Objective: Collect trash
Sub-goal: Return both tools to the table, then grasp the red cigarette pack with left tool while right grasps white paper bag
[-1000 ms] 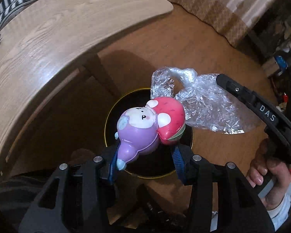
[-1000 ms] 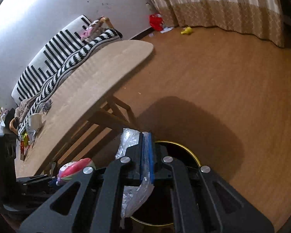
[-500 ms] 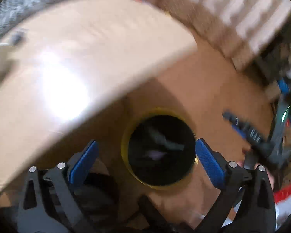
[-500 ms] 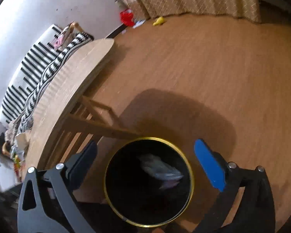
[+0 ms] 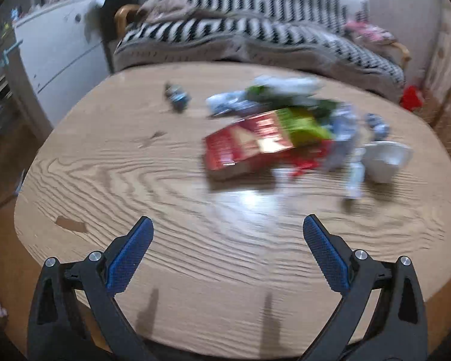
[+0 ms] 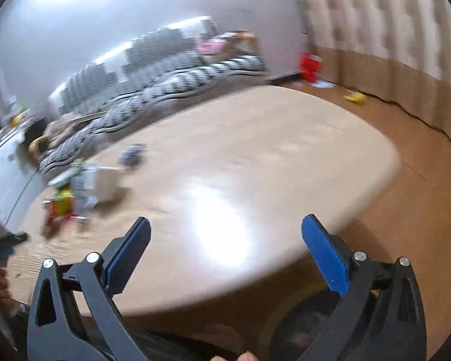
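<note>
My left gripper [image 5: 228,230] is open and empty above the near part of the wooden table [image 5: 165,198]. A blurred pile of trash lies beyond it: a red and green box [image 5: 255,143], crumpled wrappers [image 5: 273,93], a white cup [image 5: 386,158] and a small dark wrapper [image 5: 177,96]. My right gripper [image 6: 225,230] is open and empty over the table's near edge [image 6: 255,162]. The same pile [image 6: 72,189] shows far left in the right wrist view. The dark bin [image 6: 303,328] sits below the table edge, between the right fingers.
A striped sofa [image 5: 255,30] stands behind the table and a white cabinet [image 5: 57,45] at the left. A curtain [image 6: 391,45], a red item [image 6: 309,64] and a yellow item [image 6: 356,97] are across the wooden floor.
Both grippers opened and dropped the toy and the plastic wrap into the bin. Both then swung up from the bin to face the table.
</note>
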